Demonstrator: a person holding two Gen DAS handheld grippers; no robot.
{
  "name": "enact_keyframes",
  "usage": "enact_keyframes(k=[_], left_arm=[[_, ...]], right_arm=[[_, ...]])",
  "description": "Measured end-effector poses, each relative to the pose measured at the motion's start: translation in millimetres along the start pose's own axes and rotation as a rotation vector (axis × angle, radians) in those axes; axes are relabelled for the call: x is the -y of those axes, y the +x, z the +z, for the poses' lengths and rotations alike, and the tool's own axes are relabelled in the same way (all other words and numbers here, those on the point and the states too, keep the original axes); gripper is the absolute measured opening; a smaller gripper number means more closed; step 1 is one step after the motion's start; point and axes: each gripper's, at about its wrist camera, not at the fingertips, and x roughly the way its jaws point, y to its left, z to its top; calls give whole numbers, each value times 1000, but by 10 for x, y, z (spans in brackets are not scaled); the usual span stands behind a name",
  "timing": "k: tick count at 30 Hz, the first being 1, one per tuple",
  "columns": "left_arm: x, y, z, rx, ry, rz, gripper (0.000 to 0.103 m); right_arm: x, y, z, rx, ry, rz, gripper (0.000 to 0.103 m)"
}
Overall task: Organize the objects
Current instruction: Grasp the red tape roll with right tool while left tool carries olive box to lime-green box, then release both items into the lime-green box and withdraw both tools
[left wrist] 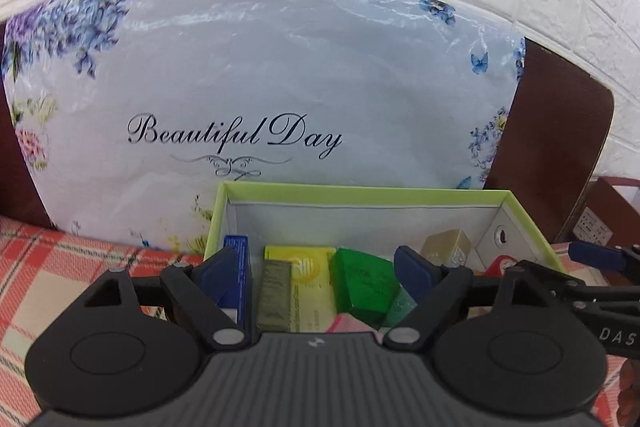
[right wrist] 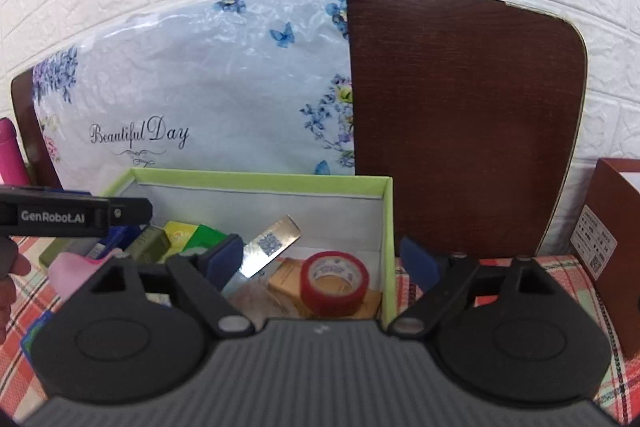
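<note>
A box with a green rim (left wrist: 360, 191) is seen just ahead of both claws, set on a red checked cloth (left wrist: 48, 259). In the left wrist view, a blue carton (left wrist: 239, 267), an olive packet (left wrist: 275, 295), a yellow packet (left wrist: 308, 267), a green block (left wrist: 362, 281) and a beige cube (left wrist: 446, 247) are seen packed inside it. The left claw (left wrist: 320, 277) is held wide open above these, its 2 blue pads (left wrist: 216, 279) spread apart, and nothing is gripped; the yellow packet and green block lie in the gap between them.

Only in the right wrist view are the box's right end and its contents shown: a red roll of tape (right wrist: 335, 281) lying on tan cartons (right wrist: 286, 281), with a silver strip (right wrist: 266, 247) leaning beside it. The right claw (right wrist: 323, 259) is likewise spread wide and empty; the tape roll sits between its pads, slightly ahead, while the right pad (right wrist: 416, 263) stands outside the box wall (right wrist: 386, 247). A pink bottle (right wrist: 12, 155) at the far left and a brown carton (right wrist: 616, 223) at the far right are also shown.

A flowered bag (left wrist: 260, 87) printed "Beautiful Day" is propped behind the box against a dark wooden board (right wrist: 460, 115).
</note>
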Motion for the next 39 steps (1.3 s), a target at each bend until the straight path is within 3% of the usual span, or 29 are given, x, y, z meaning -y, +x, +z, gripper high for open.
enact_keyframes(k=[5,11,16,23,30,39], left_arm=[[74,-364,-21,37,33,15,88],[216,-1012,-248,28,47,43,88],[294,-1468,-647,48,76,61,88],[362,-1735,-1176,-4,81,55,88],[351,-1831,-1450,-38,61,58,88],[178,-1838,-1715,-74,18,48,88]], right_arm=[[43,-335,19,40,57,11,102],[27,-949,-100,81,100,38,103],[-64,-1472,-396,81,96,36,103],[-206,-2021,-952,72,88,25,103],[-242,-2187,-1255,30,131,52,103],[-309,-2097,-1475,-13,132,64,103]])
